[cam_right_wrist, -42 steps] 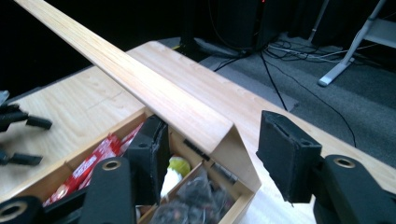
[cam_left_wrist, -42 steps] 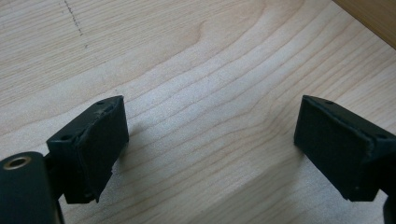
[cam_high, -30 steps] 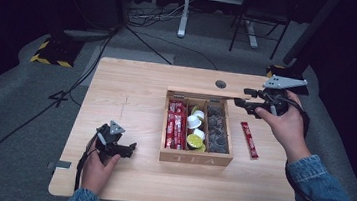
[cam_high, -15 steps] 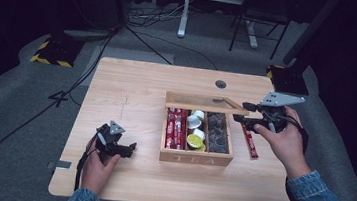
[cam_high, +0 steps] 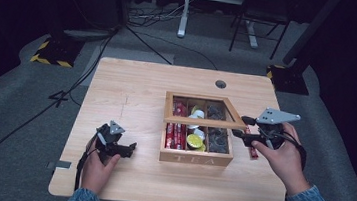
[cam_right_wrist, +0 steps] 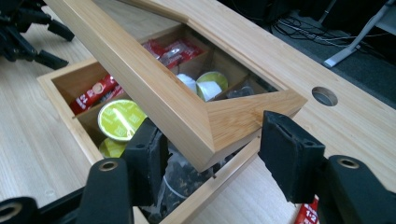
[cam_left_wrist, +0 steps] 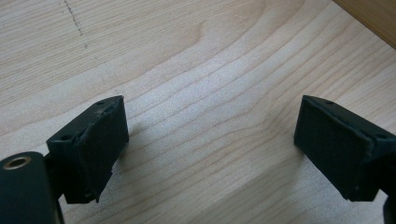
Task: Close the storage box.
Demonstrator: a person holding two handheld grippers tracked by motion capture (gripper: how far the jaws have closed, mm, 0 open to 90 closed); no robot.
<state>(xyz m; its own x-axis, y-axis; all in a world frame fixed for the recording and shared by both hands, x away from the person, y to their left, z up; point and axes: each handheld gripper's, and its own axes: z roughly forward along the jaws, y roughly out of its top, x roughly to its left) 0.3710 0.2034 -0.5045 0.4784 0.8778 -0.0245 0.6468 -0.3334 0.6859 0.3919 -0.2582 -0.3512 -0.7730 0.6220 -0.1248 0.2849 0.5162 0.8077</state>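
An open wooden tea box (cam_high: 195, 157) stands right of the table's middle. Its framed glass lid (cam_high: 197, 97) hangs tilted, half way down over the compartments. My right gripper (cam_high: 239, 127) is at the lid's free right corner. In the right gripper view that corner of the lid (cam_right_wrist: 154, 79) sits between the right gripper (cam_right_wrist: 215, 149) pads, which hold it up. Inside lie red sachets (cam_high: 175, 133), a green-topped capsule (cam_right_wrist: 121, 119) and dark tea bags (cam_high: 218, 140). My left gripper (cam_high: 128, 149) rests on the table left of the box, open, with bare wood between its jaws (cam_left_wrist: 210, 140).
One red sachet (cam_high: 253, 152) lies on the table just right of the box, under my right hand. A round cable hole (cam_high: 221, 84) is behind the box. Bare wood of the table (cam_high: 132, 90) stretches left of the box. Beyond the edges are cables and dark floor.
My right hand has come down and toward the near side with the lid's corner, and the lid has tilted lower over the box. The left gripper has stayed put.
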